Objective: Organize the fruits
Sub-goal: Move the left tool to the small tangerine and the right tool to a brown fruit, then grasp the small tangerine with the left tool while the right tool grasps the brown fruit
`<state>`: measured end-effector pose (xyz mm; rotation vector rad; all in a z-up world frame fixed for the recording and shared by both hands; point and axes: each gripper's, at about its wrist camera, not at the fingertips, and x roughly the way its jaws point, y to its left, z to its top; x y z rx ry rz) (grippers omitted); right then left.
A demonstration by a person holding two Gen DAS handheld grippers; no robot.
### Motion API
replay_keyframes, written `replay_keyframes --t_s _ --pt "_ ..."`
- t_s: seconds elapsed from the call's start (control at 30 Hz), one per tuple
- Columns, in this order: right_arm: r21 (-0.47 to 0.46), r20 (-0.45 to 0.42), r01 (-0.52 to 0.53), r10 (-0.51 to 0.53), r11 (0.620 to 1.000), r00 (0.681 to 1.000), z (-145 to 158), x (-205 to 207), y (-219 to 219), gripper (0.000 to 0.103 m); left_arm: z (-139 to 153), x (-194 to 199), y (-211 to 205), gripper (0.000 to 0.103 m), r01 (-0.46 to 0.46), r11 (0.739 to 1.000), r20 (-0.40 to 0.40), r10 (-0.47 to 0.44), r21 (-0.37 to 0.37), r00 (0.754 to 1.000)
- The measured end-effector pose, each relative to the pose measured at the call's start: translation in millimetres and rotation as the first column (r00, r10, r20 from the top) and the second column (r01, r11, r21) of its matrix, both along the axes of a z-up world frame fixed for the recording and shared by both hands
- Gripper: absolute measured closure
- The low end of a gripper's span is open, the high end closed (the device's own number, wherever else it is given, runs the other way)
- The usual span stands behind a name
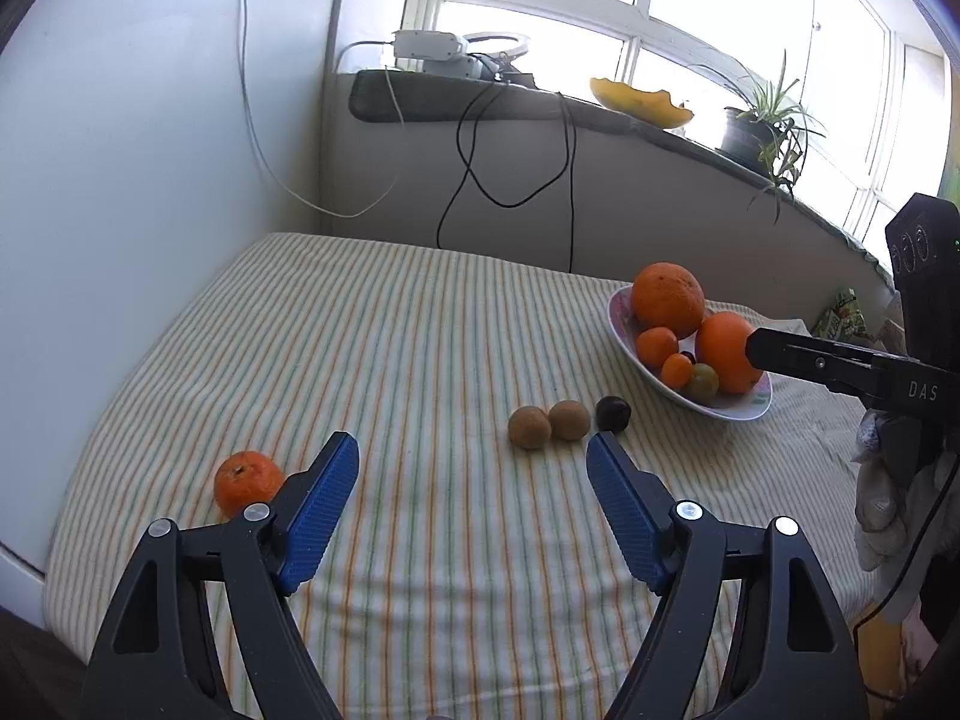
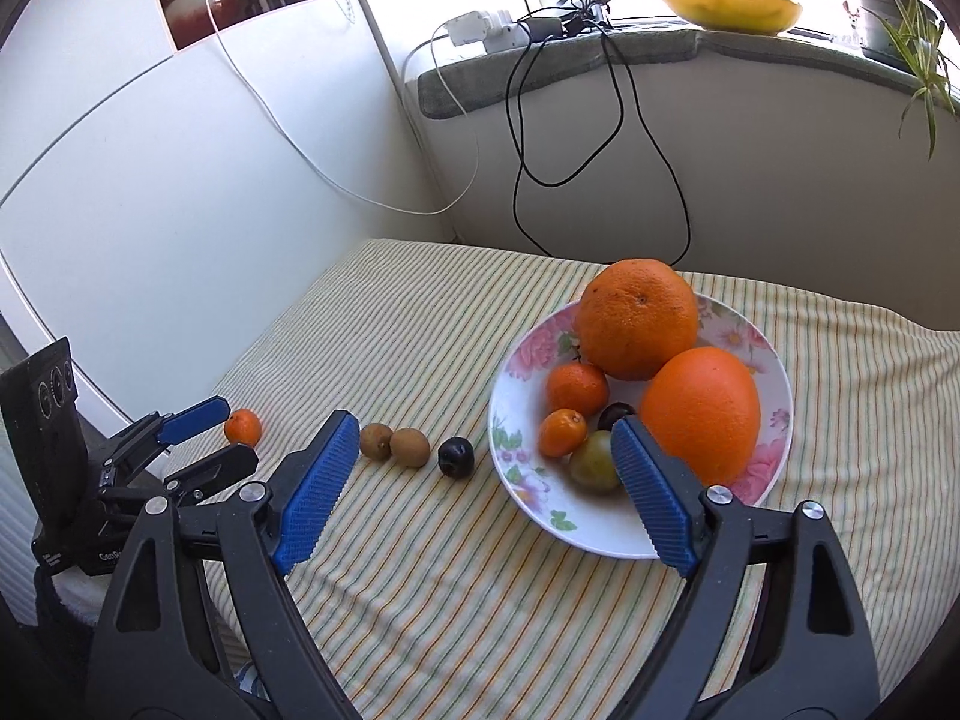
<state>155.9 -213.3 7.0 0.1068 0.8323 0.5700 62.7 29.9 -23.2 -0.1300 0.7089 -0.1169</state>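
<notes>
Left gripper: spread wide, empty, near mandarin on striped cloth.
Right gripper: agape, empty, beside floral plate.
Handling: probably light, soft-skinned, prone to rolling; best pinched gently across the middle.

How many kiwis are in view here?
2. Both lie side by side on the striped cloth: the left kiwi and the right kiwi, left of the dark plum. Bowl contents could hide more.

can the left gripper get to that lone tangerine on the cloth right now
Probably yes. The left gripper is open and empty, and the tangerine sits alone on the striped cloth just outside its left finger.
</notes>
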Motion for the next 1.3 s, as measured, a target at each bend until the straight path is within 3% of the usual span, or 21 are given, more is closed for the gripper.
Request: replay_keyframes --t_s 0.33,0.6,0.8,1.3 --pt "-0.087 0.048 -0.145 0.15 0.986 0.988 -11.7 -23.3 54.3 0.015 -20.9 -16.2 41.5 0.024 -0.112 0.994 -0.042 0.112 -0.006 0.993" --pt "-0.139 -0.009 -0.252 0.253 0.958 0.967 -24.5 -14.3 88.1 0.04 -30.0 -16.0 60.3 0.024 -0.159 0.987 -0.061 0.157 -0.028 0.986" --pt "-0.198 -0.029 -0.298 0.298 0.934 0.954 -29.6 -1.9 106.4 0.052 -37.1 -10.7 70.8 0.024 -0.187 0.981 -0.082 0.183 -0.046 0.98" --pt "-0.365 -0.071 -0.406 0.409 0.838 0.91 -49.9 13.8 156.0 0.067 -45.4 0.5 80.5 0.039 -0.179 0.98 -0.105 0.17 -0.089 0.98"
